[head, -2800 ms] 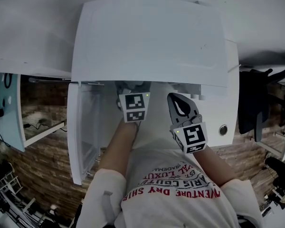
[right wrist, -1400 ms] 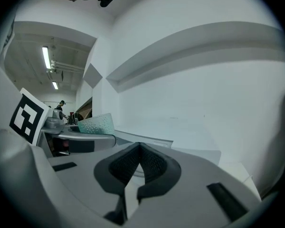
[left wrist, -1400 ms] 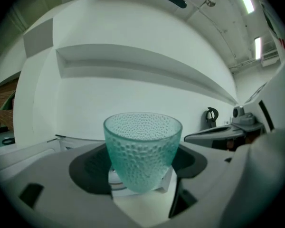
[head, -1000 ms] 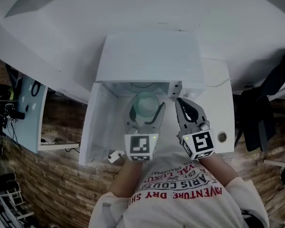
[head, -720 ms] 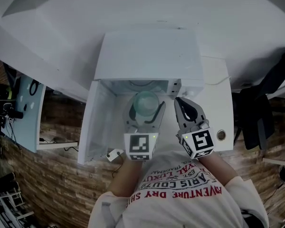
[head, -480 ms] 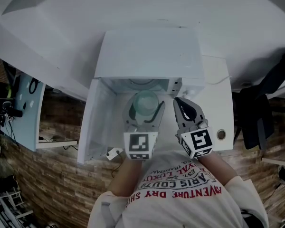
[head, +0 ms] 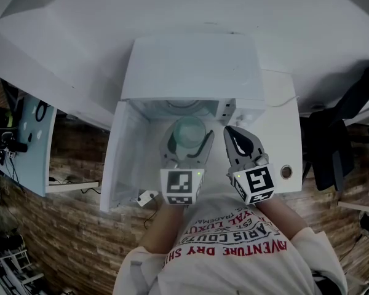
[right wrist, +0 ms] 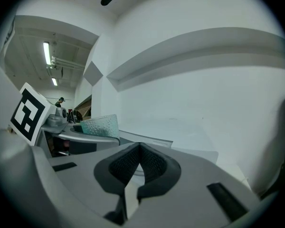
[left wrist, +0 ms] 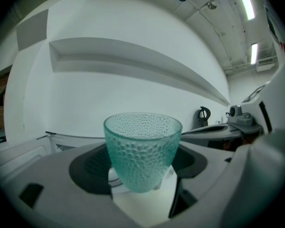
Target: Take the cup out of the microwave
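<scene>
A teal dimpled glass cup point(head: 188, 131) stands upright between the jaws of my left gripper point(head: 188, 144), which is shut on it. It hangs just outside the open front of the white microwave point(head: 190, 66). In the left gripper view the cup point(left wrist: 142, 148) fills the middle, with both dark pads pressed on its sides. My right gripper point(head: 237, 145) is beside it to the right, shut and holding nothing. In the right gripper view, the right gripper's point(right wrist: 138, 150) pads meet, and the cup's rim point(right wrist: 100, 125) shows at the left.
The microwave door point(head: 124, 158) hangs open to the left of the cup. A white counter point(head: 283, 134) with a small round fitting point(head: 286, 172) lies to the right. A black chair point(head: 338, 146) stands further right. A white wall and shelf lie ahead.
Since 2.8 s ago my left gripper has come out of the microwave cavity with the cup in it. Over the last second both grippers have barely moved.
</scene>
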`<move>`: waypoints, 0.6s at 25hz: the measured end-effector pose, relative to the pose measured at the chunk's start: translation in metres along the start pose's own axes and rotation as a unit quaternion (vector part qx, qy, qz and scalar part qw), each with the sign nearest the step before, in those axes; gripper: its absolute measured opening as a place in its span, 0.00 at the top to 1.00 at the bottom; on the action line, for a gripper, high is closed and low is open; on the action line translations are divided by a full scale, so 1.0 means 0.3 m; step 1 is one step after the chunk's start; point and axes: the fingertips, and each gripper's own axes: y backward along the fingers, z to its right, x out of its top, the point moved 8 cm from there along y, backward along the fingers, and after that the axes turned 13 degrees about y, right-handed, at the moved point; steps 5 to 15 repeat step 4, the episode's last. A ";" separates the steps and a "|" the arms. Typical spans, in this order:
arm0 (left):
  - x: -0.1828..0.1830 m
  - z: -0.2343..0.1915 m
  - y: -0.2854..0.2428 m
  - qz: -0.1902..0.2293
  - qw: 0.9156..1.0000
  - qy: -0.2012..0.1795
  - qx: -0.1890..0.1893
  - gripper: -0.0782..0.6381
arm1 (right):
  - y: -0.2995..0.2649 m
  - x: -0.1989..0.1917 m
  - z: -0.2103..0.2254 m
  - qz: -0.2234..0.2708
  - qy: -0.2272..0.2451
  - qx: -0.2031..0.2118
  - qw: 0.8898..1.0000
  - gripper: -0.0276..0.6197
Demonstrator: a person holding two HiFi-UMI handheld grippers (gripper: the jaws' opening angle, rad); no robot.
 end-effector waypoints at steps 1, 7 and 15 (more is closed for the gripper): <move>-0.002 0.000 -0.002 -0.001 1.000 0.001 -0.001 0.37 | 0.000 -0.002 0.001 -0.001 0.000 -0.001 1.000 0.94; -0.008 0.001 -0.009 -0.004 1.000 0.003 -0.004 0.37 | 0.000 -0.009 0.005 -0.005 0.000 -0.003 1.000 0.94; -0.008 0.001 -0.009 -0.004 1.000 0.003 -0.004 0.37 | 0.000 -0.009 0.005 -0.005 0.000 -0.003 1.000 0.94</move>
